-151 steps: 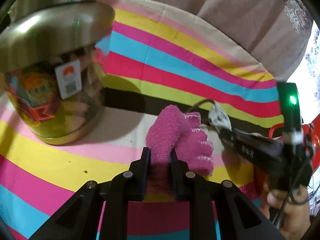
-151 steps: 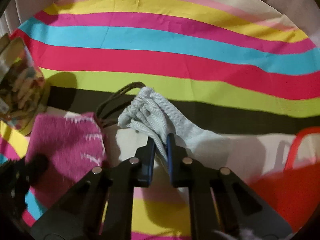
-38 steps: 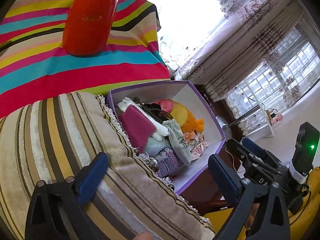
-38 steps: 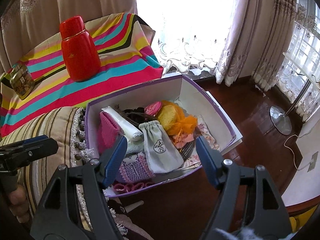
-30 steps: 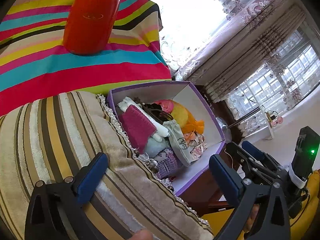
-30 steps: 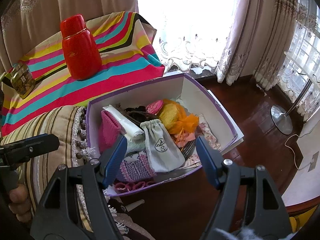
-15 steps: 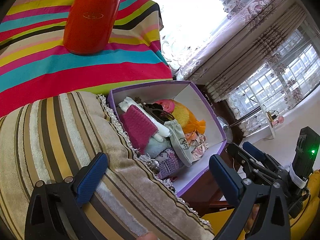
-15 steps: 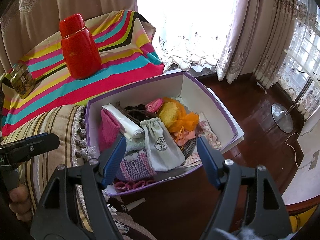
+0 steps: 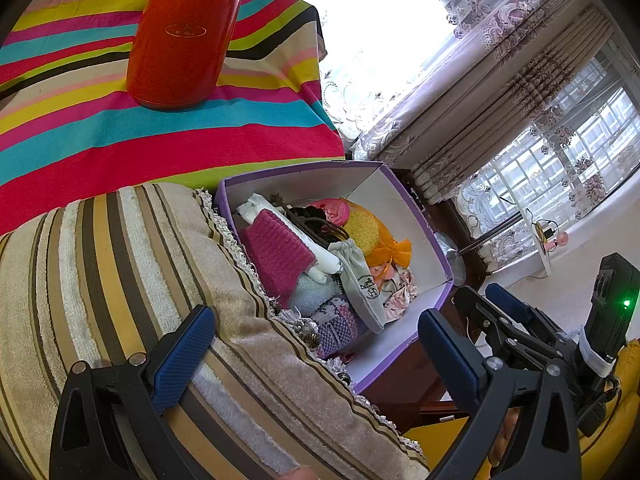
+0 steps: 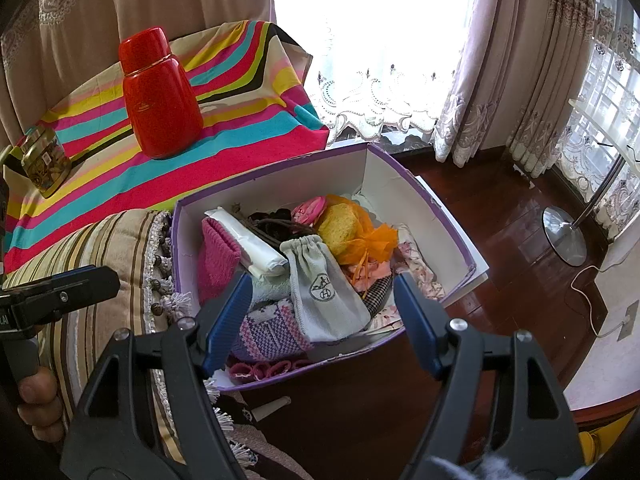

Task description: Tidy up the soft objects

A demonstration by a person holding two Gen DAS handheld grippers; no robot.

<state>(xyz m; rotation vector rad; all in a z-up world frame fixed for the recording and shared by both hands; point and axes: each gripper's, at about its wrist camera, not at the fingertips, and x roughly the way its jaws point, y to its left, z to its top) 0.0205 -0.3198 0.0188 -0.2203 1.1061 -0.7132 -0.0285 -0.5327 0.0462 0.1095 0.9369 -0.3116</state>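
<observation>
Overhead, both claws wide, empty.

Open-topped purple box [image 10: 420, 184] crammed with soft things, striped cushion [image 10: 100, 248] tight beside it.

Not much readable here tbh. The grey pouch [image 10: 324, 292] has a round logo with a big "H" in it; the red flask's [image 9: 182, 36] gold oval mark is too small to read.

Both wrist cameras look steeply down from above. The left sits over the striped cushion [image 9: 120, 264], facing right; the right hangs above the box [image 10: 436, 216]. Both show the box and red flask [image 9: 180, 40].
</observation>
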